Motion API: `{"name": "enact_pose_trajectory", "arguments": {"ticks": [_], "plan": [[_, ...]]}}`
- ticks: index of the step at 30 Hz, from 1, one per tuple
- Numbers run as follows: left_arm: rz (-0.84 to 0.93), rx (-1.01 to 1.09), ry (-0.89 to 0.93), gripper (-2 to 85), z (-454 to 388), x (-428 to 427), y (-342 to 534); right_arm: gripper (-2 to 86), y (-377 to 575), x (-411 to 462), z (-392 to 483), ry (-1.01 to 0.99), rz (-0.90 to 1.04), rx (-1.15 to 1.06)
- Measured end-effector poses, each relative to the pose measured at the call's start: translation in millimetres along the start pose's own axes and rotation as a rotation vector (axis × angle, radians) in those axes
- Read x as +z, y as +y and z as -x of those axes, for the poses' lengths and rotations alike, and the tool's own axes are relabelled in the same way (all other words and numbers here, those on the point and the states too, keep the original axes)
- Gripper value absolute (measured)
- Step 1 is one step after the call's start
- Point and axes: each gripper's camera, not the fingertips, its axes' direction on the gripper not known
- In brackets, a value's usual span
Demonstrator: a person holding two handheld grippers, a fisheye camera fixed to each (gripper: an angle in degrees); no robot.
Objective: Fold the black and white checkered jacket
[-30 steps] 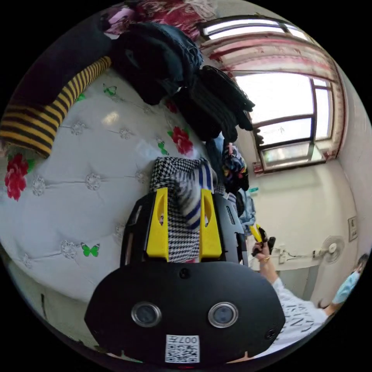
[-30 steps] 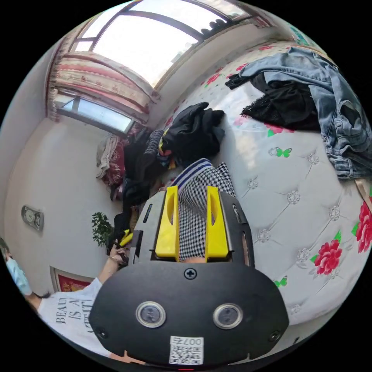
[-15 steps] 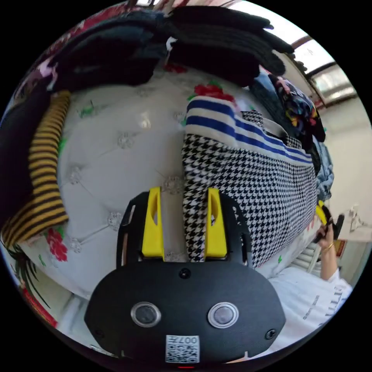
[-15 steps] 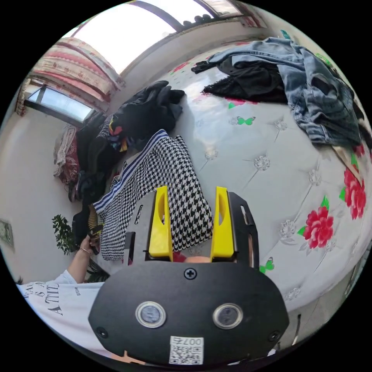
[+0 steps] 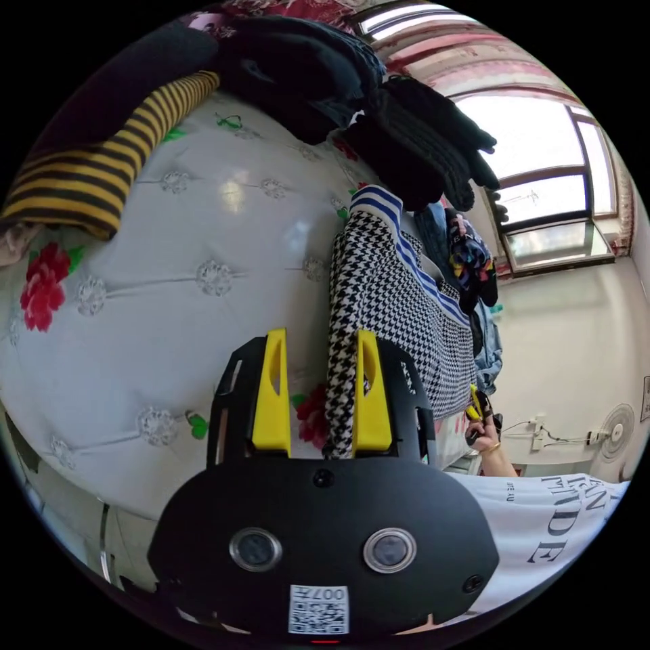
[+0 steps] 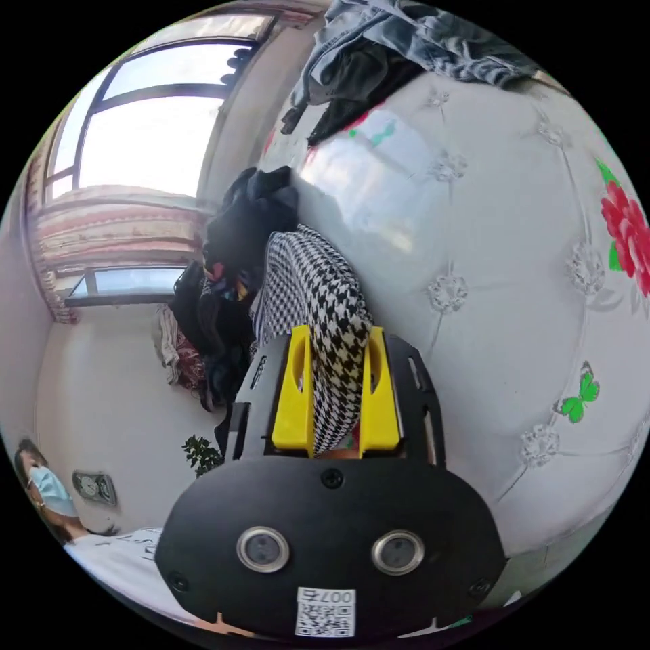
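In the left gripper view, the left claw (image 5: pixel 315 393) stands about half open, its yellow jaws well apart; an edge of the black and white checkered jacket (image 5: pixel 386 298) runs down against the inner face of one jaw, while the other jaw is clear of the cloth, with the bed (image 5: pixel 169 271) showing in the gap. Half a second ago the jaws were spread about the same, with the jacket lying broader across the frame; now it looks narrower and its blue-striped hem (image 5: pixel 406 250) runs slanted. The jacket stretches from this claw over the quilted white bed toward the far-off right claw (image 5: pixel 477 416) in the person's hand (image 5: pixel 489 441). A yellow-and-black striped garment (image 5: pixel 101 179) and a heap of dark clothes (image 5: pixel 352 88) lie beyond it. In the right gripper view, the right claw (image 6: pixel 336 399) is clamped narrowly on a bunched fold of the jacket (image 6: pixel 311 284), both jaws pressing the cloth. Half a second ago these jaws were wide apart with the jacket lying flat between them. The jacket rises from the jaws onto the bed (image 6: pixel 508 271), beside a dark clothes pile (image 6: pixel 237 230), with a denim garment (image 6: pixel 420 34) further off.
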Motion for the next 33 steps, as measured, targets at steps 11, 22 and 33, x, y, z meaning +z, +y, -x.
{"name": "enact_pose_trajectory", "arguments": {"ticks": [11, 22, 33], "plan": [[-0.023, -0.009, -0.041, 13.3, 27, -74, 36, 4.7, 187, 83, 336, -0.238, 0.429, -1.085], [-0.063, 0.008, 0.237, 15.9, 107, -127, 66, 11.4, 310, 238, 269, -0.169, 0.947, -1.026], [0.268, 0.14, 0.584, 19.8, 130, -47, 6, 12.5, 153, 218, 87, -0.079, 0.656, -0.308]]}}
